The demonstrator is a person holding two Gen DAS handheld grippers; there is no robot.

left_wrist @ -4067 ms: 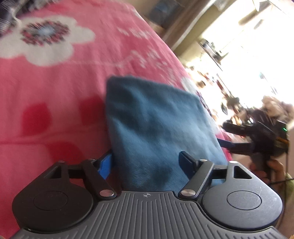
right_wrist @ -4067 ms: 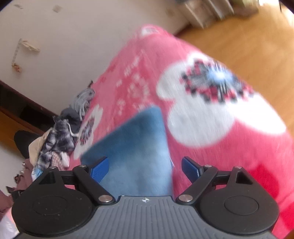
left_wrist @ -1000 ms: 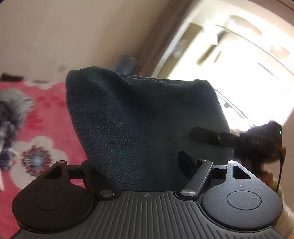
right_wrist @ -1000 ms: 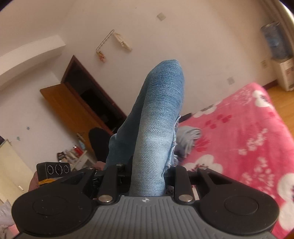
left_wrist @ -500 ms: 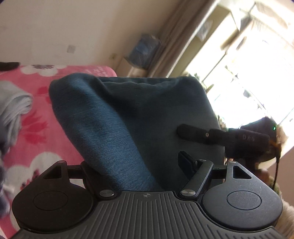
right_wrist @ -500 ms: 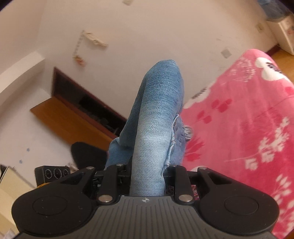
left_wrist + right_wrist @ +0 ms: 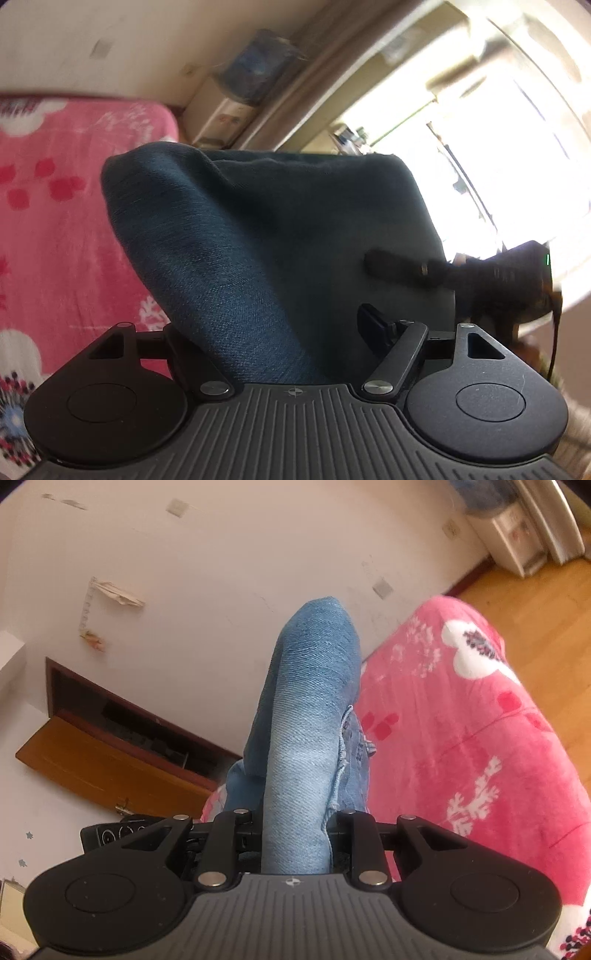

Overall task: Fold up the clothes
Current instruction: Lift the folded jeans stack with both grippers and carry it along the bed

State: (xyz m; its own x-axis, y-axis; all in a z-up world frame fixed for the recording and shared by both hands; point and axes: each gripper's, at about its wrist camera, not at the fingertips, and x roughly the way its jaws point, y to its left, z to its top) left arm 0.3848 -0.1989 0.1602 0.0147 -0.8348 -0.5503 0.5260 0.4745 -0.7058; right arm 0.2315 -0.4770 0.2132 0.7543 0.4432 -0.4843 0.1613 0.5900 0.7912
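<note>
Left wrist view was filled mid-frame by the folded jeans [image 7: 280, 251], dark blue in shadow, rising from between the fingers of the left gripper [image 7: 273, 343]. Its right finger pad [image 7: 373, 330] showed against the denim, while the left one was hidden behind the cloth, so whether that gripper was clamped on the fabric could not be told. At the right edge of the frame the right gripper [image 7: 402, 267] reached in, one dark finger lying across the denim. A pink flowered blanket [image 7: 55, 229] covered the left side, and a water dispenser [image 7: 236, 96] stood by the wall at upper centre, beside a bright window [image 7: 491, 147] at upper right.

From the right wrist camera, the jeans [image 7: 306, 738] stood up as a narrow, pale-blue fold in the centre of the frame, with the right gripper [image 7: 295, 834] closed tight on them, both fingers pressed against the cloth. The blanket [image 7: 461, 731] spread across the right half, and a brown wooden cabinet [image 7: 110, 753] sat against the white wall at the left.
</note>
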